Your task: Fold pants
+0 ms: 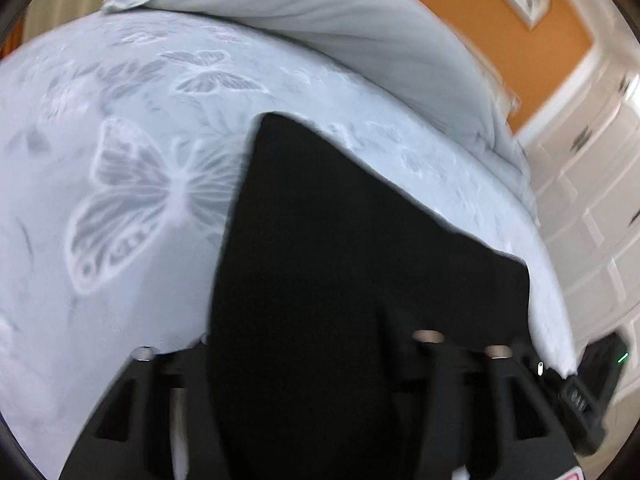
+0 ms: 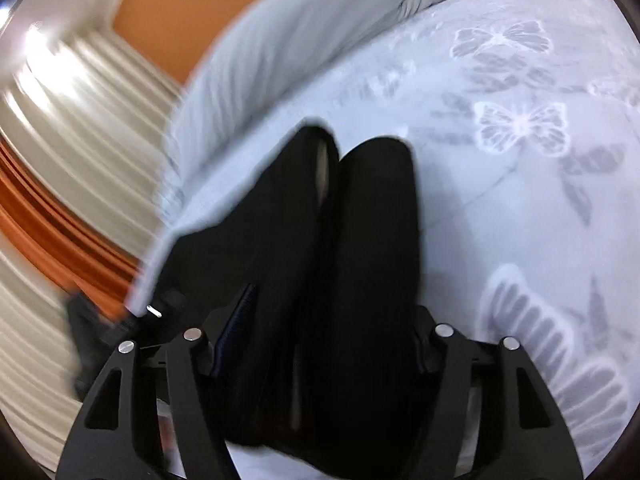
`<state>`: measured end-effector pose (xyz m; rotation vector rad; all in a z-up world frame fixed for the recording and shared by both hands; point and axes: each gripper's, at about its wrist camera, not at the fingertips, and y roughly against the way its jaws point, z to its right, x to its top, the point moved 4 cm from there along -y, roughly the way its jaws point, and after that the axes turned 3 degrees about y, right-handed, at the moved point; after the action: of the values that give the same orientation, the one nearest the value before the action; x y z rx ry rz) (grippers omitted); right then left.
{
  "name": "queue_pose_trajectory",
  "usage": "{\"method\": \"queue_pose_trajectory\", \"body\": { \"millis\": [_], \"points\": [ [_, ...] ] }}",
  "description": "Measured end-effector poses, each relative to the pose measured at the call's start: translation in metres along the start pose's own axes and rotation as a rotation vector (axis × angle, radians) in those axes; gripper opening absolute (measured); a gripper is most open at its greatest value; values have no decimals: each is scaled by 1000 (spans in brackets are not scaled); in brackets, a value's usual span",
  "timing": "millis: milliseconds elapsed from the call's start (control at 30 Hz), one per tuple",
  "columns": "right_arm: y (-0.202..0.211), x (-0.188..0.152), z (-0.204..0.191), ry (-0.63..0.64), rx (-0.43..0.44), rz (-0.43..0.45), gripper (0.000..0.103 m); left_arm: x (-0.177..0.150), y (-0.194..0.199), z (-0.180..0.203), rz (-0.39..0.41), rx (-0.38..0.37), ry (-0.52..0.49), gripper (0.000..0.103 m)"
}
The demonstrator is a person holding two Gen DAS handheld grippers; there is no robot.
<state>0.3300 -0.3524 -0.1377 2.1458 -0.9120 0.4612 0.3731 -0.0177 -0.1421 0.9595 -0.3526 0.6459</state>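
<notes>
Black pants (image 1: 340, 248) lie on a pale blue bedspread with butterfly print (image 1: 132, 184). In the left wrist view the cloth runs from between my left gripper (image 1: 304, 360) fingers out over the bed toward its right edge. The fingertips are buried in the dark cloth; the jaws look closed on it. In the right wrist view the pants (image 2: 340, 240) show two legs side by side, reaching away from my right gripper (image 2: 316, 344), whose jaws hold the near end. The other gripper (image 2: 160, 312) shows at the bed's left edge.
A folded pale grey duvet (image 1: 360, 32) lies across the far side of the bed. An orange wall (image 1: 500, 32) with a framed picture and white panelled cupboards (image 1: 592, 200) stand beyond. The right gripper (image 1: 592, 392) shows at the bed's edge.
</notes>
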Motion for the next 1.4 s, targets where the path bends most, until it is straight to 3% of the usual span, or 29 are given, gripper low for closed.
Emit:
{"method": "queue_pose_trajectory", "body": {
  "millis": [67,200,233,267,333,433,500,533,567,600,633,700,733,767,833,867,933,1000,1067,1100,1133,1167,1267,1333,1367,1400],
  "points": [
    [8,9,-1,-6,-14,-10,64,3,7,-2,-3,-8,8,56],
    [-5,3,-2,-27,-13,-123,71,8,4,0,-66,22,2,57],
    [-8,1,-2,-18,-16,-125,59,9,4,-2,-68,18,9,57],
    [-6,-3,-7,5,-17,-117,49,8,4,-1,-70,10,13,50],
    [7,-6,-16,-1,25,-102,43,9,12,2,-85,-24,34,39],
    [29,-3,-25,25,67,-86,41,11,29,12,-108,-69,32,38],
    [22,-8,-12,70,-24,-113,53,8,29,10,-128,-59,38,42],
    [14,-12,3,69,-90,-155,64,3,18,7,-158,-16,21,48],
    [17,-12,8,30,-48,-141,64,-1,12,5,-168,15,-2,56],
    [26,-8,11,-16,-41,-120,65,-2,12,4,-151,22,-24,56],
    [45,-1,10,-31,-99,-69,66,-3,23,7,-120,30,-54,56],
    [75,13,-4,27,-130,52,66,1,52,15,-75,52,-95,55],
    [86,20,-21,86,-105,90,60,6,67,18,-27,47,-100,55],
    [93,28,-47,166,-84,104,54,12,83,22,39,43,-112,60],
    [83,31,-86,272,-47,54,52,28,108,39,163,78,-155,70],
    [71,32,-99,300,-40,37,52,34,109,47,184,86,-171,74],
    [36,29,-114,343,-72,-4,52,43,92,63,180,102,-196,79],
    [5,29,-101,364,-155,-35,50,43,56,65,135,159,-196,79],
    [-27,22,-47,314,-342,-112,51,32,0,44,24,271,-182,79],
    [-28,20,-26,244,-272,-108,51,26,-20,30,-27,305,-158,80],
    [-13,23,-23,185,-216,-63,44,23,-24,21,-36,259,-113,80],
    [-1,25,-26,166,-226,-57,44,26,-14,15,6,216,-51,81],
    [30,15,-52,238,-135,-18,47,31,3,19,43,217,-52,81],
    [23,2,-52,313,-183,-49,48,27,11,25,54,249,-101,81],
    [6,-11,-39,319,-239,-143,48,24,13,28,52,260,-128,81],
    [7,-16,-31,290,-209,-131,48,20,15,31,51,274,-152,81]
  ]
}}
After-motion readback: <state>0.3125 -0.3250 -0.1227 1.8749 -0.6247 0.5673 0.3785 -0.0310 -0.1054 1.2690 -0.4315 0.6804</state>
